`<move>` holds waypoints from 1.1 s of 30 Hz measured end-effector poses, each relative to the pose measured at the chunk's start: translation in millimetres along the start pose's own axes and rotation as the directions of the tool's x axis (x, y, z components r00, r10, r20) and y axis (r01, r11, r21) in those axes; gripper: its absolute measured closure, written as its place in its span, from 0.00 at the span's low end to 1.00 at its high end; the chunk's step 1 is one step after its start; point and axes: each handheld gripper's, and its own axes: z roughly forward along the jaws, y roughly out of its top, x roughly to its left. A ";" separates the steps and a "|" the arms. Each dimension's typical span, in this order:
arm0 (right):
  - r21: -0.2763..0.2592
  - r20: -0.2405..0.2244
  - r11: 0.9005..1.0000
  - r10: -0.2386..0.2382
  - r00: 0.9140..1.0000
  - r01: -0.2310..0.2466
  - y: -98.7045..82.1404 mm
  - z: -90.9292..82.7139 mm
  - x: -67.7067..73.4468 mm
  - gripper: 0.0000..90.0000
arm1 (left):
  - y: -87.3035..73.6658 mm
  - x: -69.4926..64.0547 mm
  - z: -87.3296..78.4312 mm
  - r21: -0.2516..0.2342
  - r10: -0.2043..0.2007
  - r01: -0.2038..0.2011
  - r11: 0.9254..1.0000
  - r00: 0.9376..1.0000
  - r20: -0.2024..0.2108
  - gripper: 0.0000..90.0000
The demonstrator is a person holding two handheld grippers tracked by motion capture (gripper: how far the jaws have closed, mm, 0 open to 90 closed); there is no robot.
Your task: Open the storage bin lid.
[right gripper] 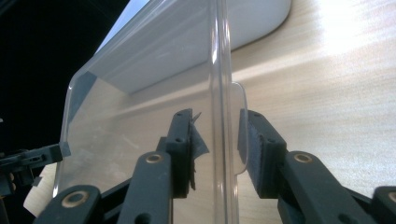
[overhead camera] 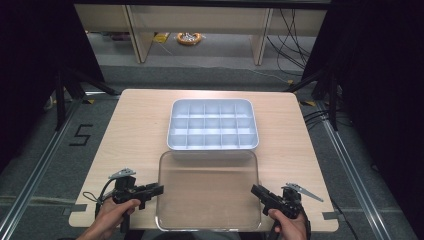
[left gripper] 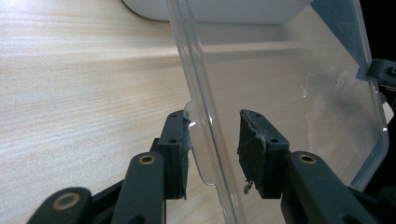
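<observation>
Left gripper (left gripper: 212, 140): jaws set astride the left edge of the clear lid (overhead camera: 207, 192); the outer pad lies against the lid's small side tab, a gap shows at the inner pad, so a firm clamp cannot be told.
Right gripper (right gripper: 217, 144): jaws set astride the lid's right edge at its tab; gaps show at both pads, so the lid is judged not clamped.
Lid: held between the 2 grippers at the near edge of the surface (overhead camera: 130, 125), its far edge touching or overlapping the white tray (overhead camera: 213, 125).
Step in hand: the lid is judged to be handled beside the tray; both edges should be kept level and moved together, so it is not twisted.
Count: 1 lid, 1 tray, 15 compartments in 3 rows of 5, 2 grippers.
</observation>
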 end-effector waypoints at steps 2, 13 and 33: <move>-0.010 0.007 1.000 -0.019 1.000 0.019 -1.3 2.5 -3.0 0.73 | -0.3 0.4 1.3 0.004 0.005 -0.005 1.000 1.000 0.000 0.69; 0.050 0.034 0.999 -0.009 0.999 0.008 -3.1 7.6 -5.0 0.70 | -0.7 2.5 8.7 0.044 0.025 -0.024 0.999 1.000 -0.018 0.66; 0.097 0.104 0.995 -0.017 0.994 0.007 -2.5 17.5 -8.1 0.66 | 1.3 5.5 18.3 0.099 0.035 -0.033 0.995 0.999 -0.012 0.62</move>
